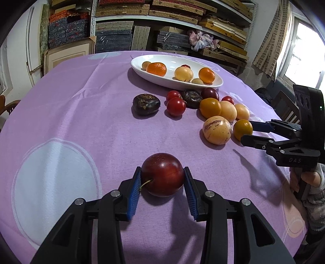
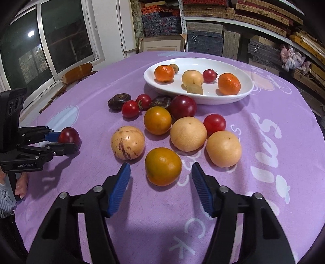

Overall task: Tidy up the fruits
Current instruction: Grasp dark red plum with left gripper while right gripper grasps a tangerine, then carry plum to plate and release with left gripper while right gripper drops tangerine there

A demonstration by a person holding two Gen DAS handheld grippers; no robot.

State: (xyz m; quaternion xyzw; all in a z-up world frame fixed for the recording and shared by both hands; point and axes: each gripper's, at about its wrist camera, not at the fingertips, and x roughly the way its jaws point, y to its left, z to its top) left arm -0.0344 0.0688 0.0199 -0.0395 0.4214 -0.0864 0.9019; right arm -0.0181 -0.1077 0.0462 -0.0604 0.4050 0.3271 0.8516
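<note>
Red plum (image 1: 162,174): lower centre of the left wrist view, resting on the purple tablecloth (image 1: 91,126), clamped between the blue pads of the left gripper (image 1: 162,182); stem shows at its left side.

Orange-yellow fruit (image 2: 163,166): lower centre of the right wrist view, between the jaws of the right gripper (image 2: 160,172); the pads stand clear of it on both sides, half spread. In the left wrist view, at right, the fingertips seem to lie against it, though the angle there is poor.

Loose fruit above it: streaked pale fruit (image 2: 128,142), two pale round fruits (image 2: 188,134), another orange-yellow fruit (image 2: 157,120), dark plum (image 2: 183,107), three red tomatoes (image 2: 214,123), two dark brown corms (image 2: 119,101).

White oval dish (image 2: 233,97): upper centre, holding two mandarins (image 2: 229,83), a pale fruit, a tomato and two small brownish fruits.

Shelves of stacked boxes (image 1: 172,12) fill the top.
</note>
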